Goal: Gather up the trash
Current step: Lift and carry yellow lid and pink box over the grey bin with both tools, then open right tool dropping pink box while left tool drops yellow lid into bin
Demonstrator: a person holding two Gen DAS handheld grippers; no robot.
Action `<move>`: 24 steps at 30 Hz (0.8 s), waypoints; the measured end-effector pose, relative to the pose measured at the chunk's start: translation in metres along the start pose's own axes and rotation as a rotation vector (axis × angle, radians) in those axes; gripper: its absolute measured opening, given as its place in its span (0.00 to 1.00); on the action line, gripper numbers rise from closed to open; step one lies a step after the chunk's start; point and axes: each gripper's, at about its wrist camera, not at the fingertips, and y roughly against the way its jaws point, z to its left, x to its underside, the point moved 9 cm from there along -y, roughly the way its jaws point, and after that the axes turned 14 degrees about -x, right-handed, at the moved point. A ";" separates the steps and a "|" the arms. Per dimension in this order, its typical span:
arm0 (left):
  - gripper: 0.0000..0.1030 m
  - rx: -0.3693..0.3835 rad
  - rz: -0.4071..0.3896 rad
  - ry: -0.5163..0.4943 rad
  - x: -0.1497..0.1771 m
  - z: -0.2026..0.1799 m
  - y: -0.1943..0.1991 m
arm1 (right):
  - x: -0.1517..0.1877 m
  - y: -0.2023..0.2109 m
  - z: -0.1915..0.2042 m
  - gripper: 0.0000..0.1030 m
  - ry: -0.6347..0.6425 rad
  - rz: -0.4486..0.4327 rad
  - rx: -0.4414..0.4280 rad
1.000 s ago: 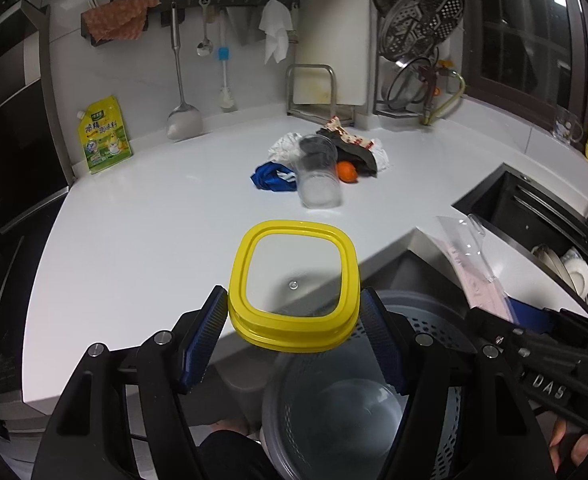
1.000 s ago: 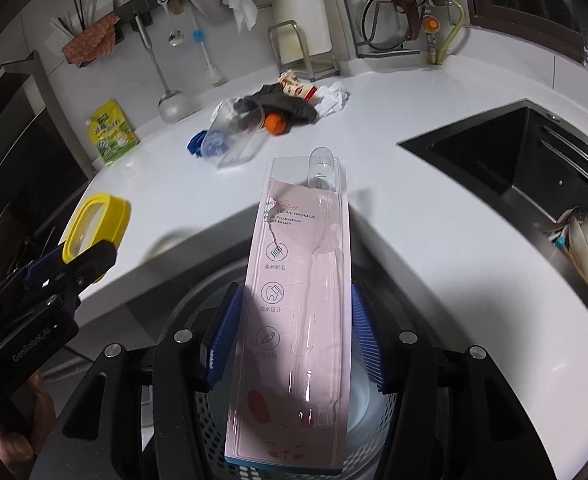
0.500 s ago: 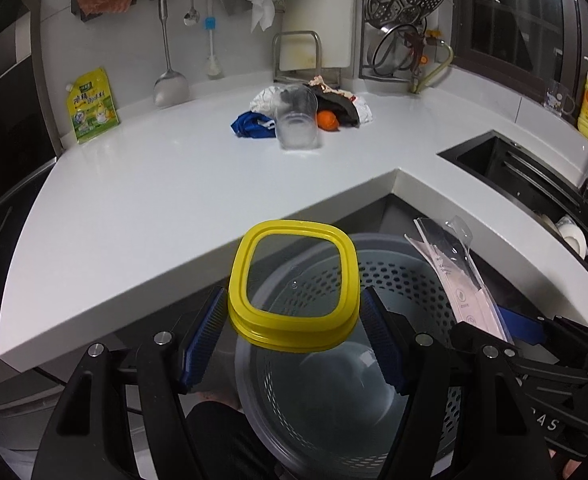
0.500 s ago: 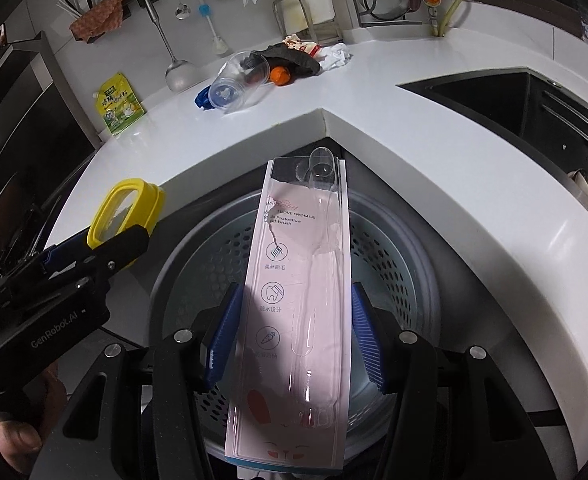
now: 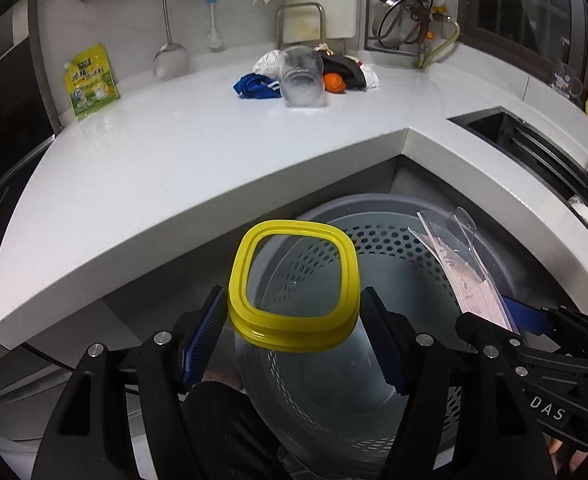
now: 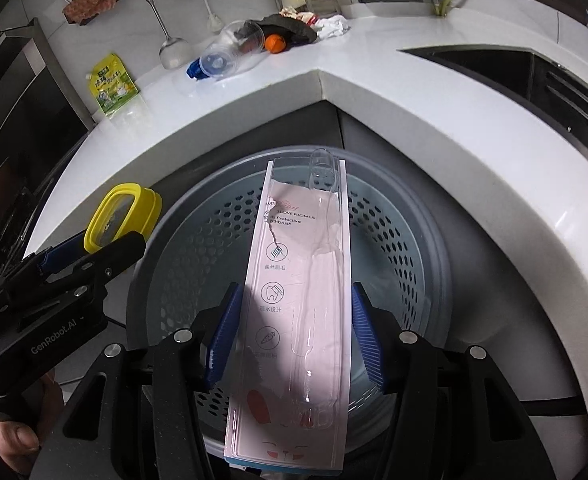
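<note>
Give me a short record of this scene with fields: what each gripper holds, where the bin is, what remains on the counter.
left gripper: shut on yellow lid
right gripper: shut on pink toothbrush package
bin: grey perforated basket, below both grippers, under the counter corner
counter: clear cup, orange, blue wrapper, crumpled scraps

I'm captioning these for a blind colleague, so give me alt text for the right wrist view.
The right gripper holds a pink toothbrush package above a grey perforated bin below a white corner counter. At left, the left gripper holds a yellow-rimmed lid.
</note>
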 end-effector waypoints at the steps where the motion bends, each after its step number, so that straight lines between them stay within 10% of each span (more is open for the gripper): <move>1: 0.64 0.002 0.009 0.001 0.002 0.000 -0.003 | 0.001 -0.002 -0.001 0.51 -0.002 0.005 0.000; 24: 0.66 0.004 0.099 -0.020 0.020 -0.008 -0.037 | 0.012 -0.027 -0.015 0.51 -0.044 0.090 0.012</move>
